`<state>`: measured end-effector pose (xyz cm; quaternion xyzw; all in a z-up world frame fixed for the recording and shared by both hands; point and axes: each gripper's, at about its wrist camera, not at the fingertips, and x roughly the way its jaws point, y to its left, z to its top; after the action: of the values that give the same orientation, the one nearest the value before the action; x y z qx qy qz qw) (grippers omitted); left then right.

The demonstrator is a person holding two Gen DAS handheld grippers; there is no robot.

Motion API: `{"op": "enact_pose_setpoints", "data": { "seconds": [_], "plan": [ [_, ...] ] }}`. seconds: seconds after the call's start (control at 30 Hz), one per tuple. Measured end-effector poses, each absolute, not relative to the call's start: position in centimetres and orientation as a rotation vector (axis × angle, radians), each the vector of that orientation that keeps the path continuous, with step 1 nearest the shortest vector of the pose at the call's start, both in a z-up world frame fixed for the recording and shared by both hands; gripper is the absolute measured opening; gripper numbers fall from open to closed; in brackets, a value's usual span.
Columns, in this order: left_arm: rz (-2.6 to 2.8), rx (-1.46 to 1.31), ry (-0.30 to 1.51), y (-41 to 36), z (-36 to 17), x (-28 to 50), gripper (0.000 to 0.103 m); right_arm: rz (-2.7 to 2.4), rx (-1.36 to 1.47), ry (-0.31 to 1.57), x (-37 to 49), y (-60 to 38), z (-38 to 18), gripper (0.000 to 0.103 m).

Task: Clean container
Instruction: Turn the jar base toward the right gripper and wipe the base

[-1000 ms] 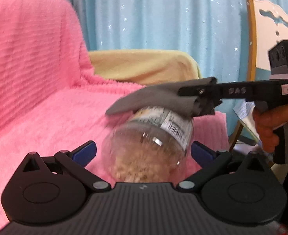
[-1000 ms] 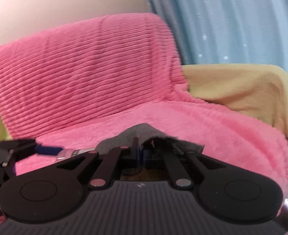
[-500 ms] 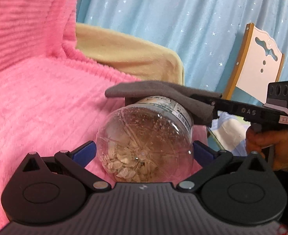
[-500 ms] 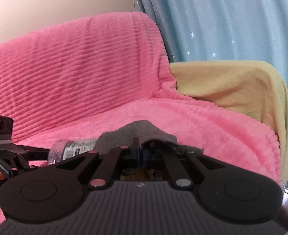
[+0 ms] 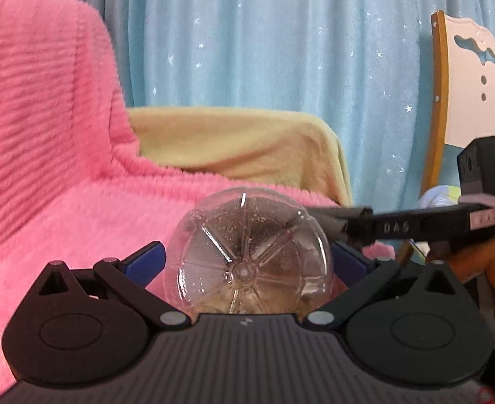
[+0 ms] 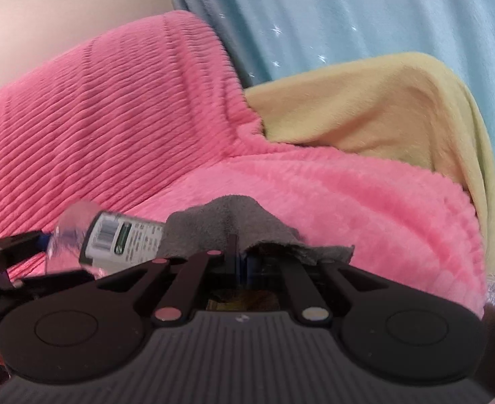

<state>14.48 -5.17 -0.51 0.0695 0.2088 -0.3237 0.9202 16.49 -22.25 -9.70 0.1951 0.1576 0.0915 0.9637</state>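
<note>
Since half a second ago the left wrist view has swung so that the clear plastic container (image 5: 247, 256) now shows its ribbed base square-on, and the grey cloth (image 5: 328, 222), which then lay over the top of it, has slid round to its right side. Seen from the left wrist, the left tool (image 5: 245, 259) has its blue pads closed on the container's sides near the base, holding it on its side above the pink blanket (image 5: 62, 202), with pale crumbs inside against the lower wall. The right tool (image 5: 358, 227) reaches in from the right, narrow, pinching the cloth against the container's flank. Seen from the right wrist, the right tool (image 6: 239, 257) has its fingers drawn together on the cloth (image 6: 227, 225), which drapes forward beside the container's printed label (image 6: 123, 239), with the left tool (image 6: 28, 259) at the far left edge. My reading is that wiping of the outer wall is under way; the next move calls for a steady hold on the left while the cloth travels along the curved surface. Around them, the blanket covers a sofa with a yellow throw (image 5: 240, 144) on its arm, a starred blue curtain (image 5: 281, 50) behind, and a wooden chair (image 5: 473, 84) at right.
</note>
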Motion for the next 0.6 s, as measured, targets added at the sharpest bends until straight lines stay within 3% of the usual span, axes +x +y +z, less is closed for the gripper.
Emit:
{"op": "enact_pose_setpoints", "data": {
  "seconds": [0.1,0.33,0.6],
  "plan": [
    [-0.657,0.196,0.405,-7.2,-0.2,14.7,0.103,0.156,0.41,0.31,17.1,-23.2,-10.0,0.003],
    [-0.636,0.32,0.349,-11.8,0.6,15.2,0.103,0.21,0.399,0.022,13.6,-24.9,-5.6,0.003],
    [-0.626,0.286,0.344,-12.3,-0.4,15.0,0.103,0.472,0.226,0.11,15.5,-23.2,-3.6,0.003]
  ]
}}
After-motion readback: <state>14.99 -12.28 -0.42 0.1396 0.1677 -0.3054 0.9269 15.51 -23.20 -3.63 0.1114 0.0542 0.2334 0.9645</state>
